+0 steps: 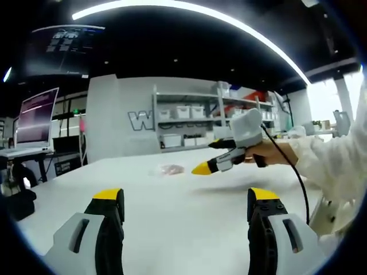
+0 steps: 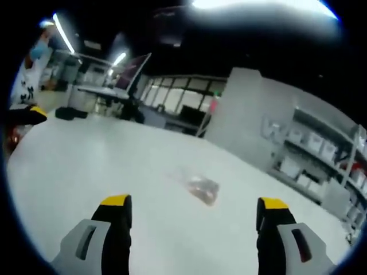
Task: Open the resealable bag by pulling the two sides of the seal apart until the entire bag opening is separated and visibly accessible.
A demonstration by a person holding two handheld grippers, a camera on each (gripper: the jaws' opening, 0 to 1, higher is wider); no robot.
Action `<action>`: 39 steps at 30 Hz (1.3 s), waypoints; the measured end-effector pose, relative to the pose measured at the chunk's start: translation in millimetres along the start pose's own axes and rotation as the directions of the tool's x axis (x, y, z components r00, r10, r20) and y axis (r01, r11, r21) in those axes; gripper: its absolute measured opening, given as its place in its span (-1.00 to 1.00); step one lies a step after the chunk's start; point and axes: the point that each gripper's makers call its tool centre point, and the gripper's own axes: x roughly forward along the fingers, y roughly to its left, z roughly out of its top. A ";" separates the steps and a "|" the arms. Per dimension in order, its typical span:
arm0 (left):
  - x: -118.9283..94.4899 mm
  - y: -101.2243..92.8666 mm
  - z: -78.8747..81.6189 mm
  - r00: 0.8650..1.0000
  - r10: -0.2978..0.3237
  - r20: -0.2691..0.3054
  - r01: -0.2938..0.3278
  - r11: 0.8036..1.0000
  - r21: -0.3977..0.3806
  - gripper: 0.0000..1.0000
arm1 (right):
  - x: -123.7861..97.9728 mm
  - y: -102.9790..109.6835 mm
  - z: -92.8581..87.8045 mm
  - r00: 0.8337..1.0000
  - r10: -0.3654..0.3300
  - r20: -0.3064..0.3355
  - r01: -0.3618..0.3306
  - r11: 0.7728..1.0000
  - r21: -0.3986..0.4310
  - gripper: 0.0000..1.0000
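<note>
The small clear plastic resealable bag (image 2: pixel 196 187) with brownish contents lies flat on the white table (image 2: pixel 86 172), ahead of the empty, spread right gripper (image 2: pixel 194 213); the left gripper (image 1: pixel 186 201) gapes too, readying a two-sided pull.

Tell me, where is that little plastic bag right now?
The resealable bag lies flat on the white table, untouched. In the right gripper view it sits ahead between the open tongs; in the left gripper view it lies just left of the right gripper.
</note>
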 end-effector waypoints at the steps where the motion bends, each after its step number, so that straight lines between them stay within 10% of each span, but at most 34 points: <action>1: -0.3 0.8 -0.7 1.000 0.001 -0.001 -0.001 1.000 -0.001 0.75 | 1.2 -0.4 1.6 1.000 -0.004 0.003 0.004 1.000 -0.024 0.80; 39: -3.6 4.7 -2.3 1.000 0.004 -0.001 -0.004 1.000 -0.018 0.74 | 41.1 14.1 13.4 1.000 0.014 0.006 -0.013 0.996 -0.091 0.57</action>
